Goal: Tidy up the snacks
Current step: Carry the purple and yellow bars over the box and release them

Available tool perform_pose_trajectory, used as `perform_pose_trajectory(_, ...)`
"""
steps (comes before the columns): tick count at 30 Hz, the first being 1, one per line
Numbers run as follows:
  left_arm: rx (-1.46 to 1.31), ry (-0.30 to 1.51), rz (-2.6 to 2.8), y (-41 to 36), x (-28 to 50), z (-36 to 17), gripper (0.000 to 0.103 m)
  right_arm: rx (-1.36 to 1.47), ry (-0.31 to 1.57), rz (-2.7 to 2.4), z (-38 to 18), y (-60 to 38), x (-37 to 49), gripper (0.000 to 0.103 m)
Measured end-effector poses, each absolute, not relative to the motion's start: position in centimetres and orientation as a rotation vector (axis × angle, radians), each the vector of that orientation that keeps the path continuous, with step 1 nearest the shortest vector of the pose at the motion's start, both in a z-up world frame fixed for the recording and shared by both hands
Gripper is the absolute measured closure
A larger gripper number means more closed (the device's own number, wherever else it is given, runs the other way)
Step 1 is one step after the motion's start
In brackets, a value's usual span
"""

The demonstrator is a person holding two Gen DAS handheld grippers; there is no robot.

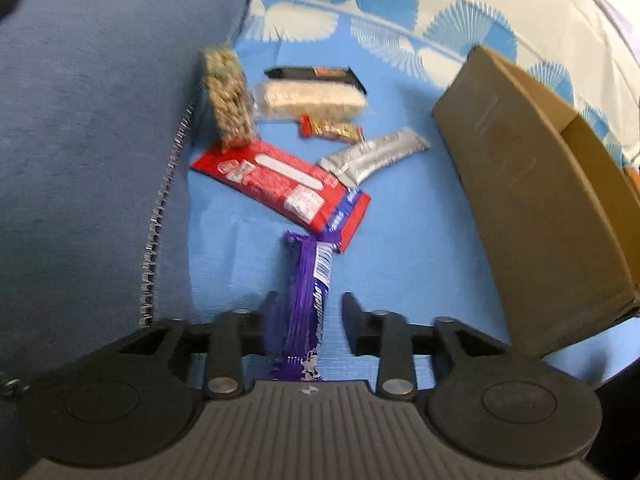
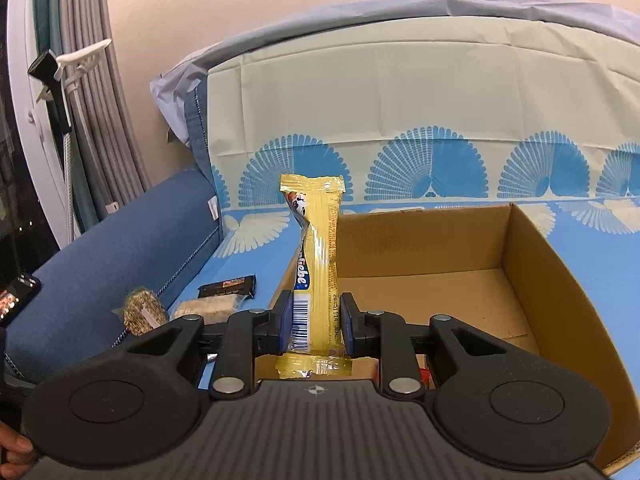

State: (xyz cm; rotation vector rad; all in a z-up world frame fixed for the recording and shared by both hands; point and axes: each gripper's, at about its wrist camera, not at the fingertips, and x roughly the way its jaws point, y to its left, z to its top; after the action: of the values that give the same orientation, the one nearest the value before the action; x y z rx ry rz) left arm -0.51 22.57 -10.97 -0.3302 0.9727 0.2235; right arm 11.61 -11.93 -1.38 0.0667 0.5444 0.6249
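Most of the sorting is, by my judgement, still waiting to be done. The cardboard box (image 2: 532, 264), a stiff brown carton with matte, creased walls, is standing open on the bed (image 1: 400, 272), and its floor is showing almost bare; only a hint of something reddish is peeking out behind the right gripper (image 2: 314, 322), too hidden to name. The bed's cover is lying smooth and blue with pale fan prints, and a dark blue cushion (image 1: 88, 152) with a zip is bulging along one side.

Beside the box, a loose cluster of snacks is still lying on the cover: a flat glossy red packet (image 1: 276, 180), a pale puffed-rice bar (image 1: 312, 102) in clear wrap, a knobbly seed bar (image 1: 230, 96) propped against the cushion, a crinkled silver wrapper (image 1: 376, 156), a slim black bar (image 1: 316, 76) and a small red-gold sweet (image 1: 332, 130).

The right gripper is clenching a long yellow foil bar (image 2: 320, 256) upright over the box's near edge, ready, it seems, for dropping in. The left gripper (image 1: 308, 320) is standing released around a slick purple bar (image 1: 300, 300) on the cover, one pad clearly apart from it.
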Motion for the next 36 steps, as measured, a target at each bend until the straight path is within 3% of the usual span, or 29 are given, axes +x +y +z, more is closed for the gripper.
perform_pose_trajectory(3, -0.275, 1.019, 0.229, 21.8, 0.6, -11.7, 0.065, 0.094, 0.55, 0.62, -1.3, -12.4, 12.0, 0.077)
perform_pose_trajectory(4, -0.242, 1.036, 0.236, 21.4, 0.9, -11.9, 0.07, 0.103, 0.551, 0.62, -1.3, -12.6, 12.0, 0.077)
perform_pose_trajectory(5, -0.211, 1.034, 0.241, 21.0, 1.0, -11.9, 0.085, 0.109, 0.554, 0.619, -1.3, -12.7, 12.1, 0.077)
perform_pose_trajectory(6, -0.197, 1.033, 0.238, 20.8, 1.2, -11.8, 0.086, 0.113, 0.555, 0.617, -1.4, -12.7, 12.1, 0.077)
perform_pose_trajectory(18, -0.324, 0.844, 0.203, 17.8, -0.6, -5.4, 0.087, 0.137, 0.571, 0.592, -1.3, -13.0, 12.5, 0.077)
perform_pose_trajectory(28, -0.342, 0.646, 0.008, 9.9, 5.2, 2.4, 0.087, 0.168, 0.561, 0.535, -1.1, -13.7, 12.8, 0.077)
perform_pose_trajectory(36, -0.331, 0.598, -0.098, 3.0, 10.6, 4.4, 0.087, 0.206, 0.565, 0.426, -1.2, -15.5, 13.6, 0.077)
